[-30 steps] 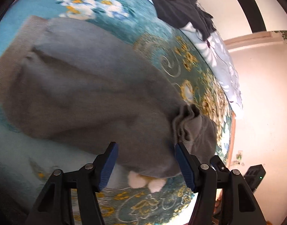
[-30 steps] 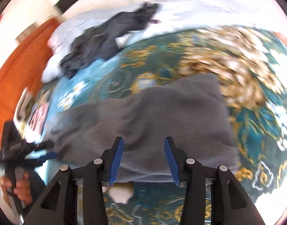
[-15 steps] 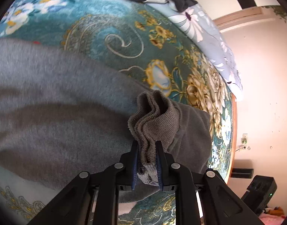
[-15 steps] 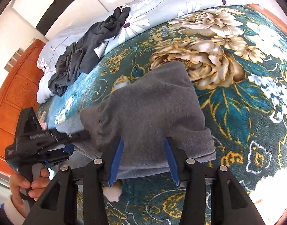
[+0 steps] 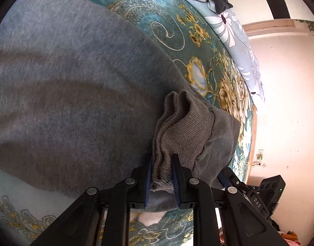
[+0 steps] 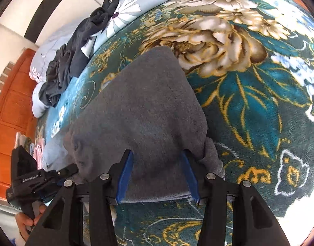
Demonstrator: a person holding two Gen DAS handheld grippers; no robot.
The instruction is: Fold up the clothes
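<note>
While the left tool (image 5: pixel 161 179) pinches the ribbed cuff (image 5: pixel 180 131), the right tool (image 6: pixel 157 176), open astride the gray sweater (image 6: pixel 144 106), should clamp both layers before lifting.

Soft, matt grey fleece sweatshirt (image 5: pixel 75 94) with a coarser rib-knit cuff (image 5: pixel 177 131), spread over a plush, deep-pile floral blanket (image 6: pixel 259 106) in teal and gold. Matt black plastic on the left gripper (image 5: pixel 161 181) and right gripper (image 6: pixel 157 174), with smooth blue pads (image 6: pixel 124 176) and dull metal pins. Thin, crumpled dark cloth garments (image 6: pixel 75 61) on a smooth printed cotton quilt (image 6: pixel 126 12). Glossy reddish wooden headboard (image 6: pixel 11 102) behind.
</note>
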